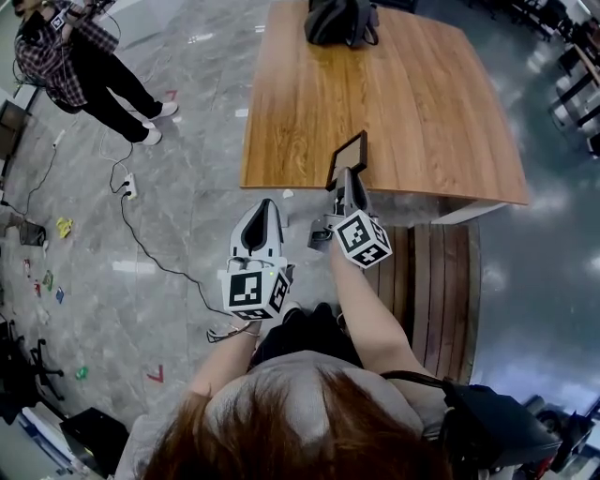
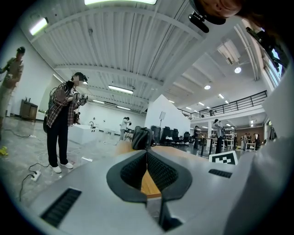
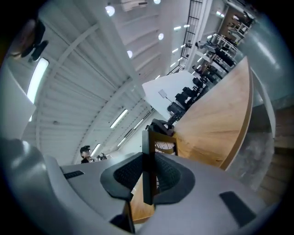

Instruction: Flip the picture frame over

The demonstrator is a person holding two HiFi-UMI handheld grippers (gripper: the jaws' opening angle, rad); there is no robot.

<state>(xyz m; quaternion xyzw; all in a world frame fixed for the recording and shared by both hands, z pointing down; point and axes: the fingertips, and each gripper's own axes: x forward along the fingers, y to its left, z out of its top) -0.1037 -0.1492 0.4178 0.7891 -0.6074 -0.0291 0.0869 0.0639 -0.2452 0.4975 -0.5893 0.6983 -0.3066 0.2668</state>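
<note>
The picture frame [image 1: 348, 157], dark with a brown rim, is held up on edge over the near edge of the wooden table [image 1: 394, 103]. My right gripper [image 1: 349, 176] is shut on its lower edge. In the right gripper view the frame [image 3: 164, 143] stands edge-on between the pads, and the gripper [image 3: 147, 160] is rolled so the table looks tilted. My left gripper [image 1: 264, 208] hovers level to the left, short of the table, over the floor. Its pads [image 2: 158, 170] meet at the tips with nothing between them.
A black bag [image 1: 342, 21] sits at the table's far edge. A person in a plaid shirt [image 1: 80, 61] stands on the floor at the far left. A power strip with a cable [image 1: 128, 185] lies on the floor. A slatted wooden bench [image 1: 436, 291] is at my right.
</note>
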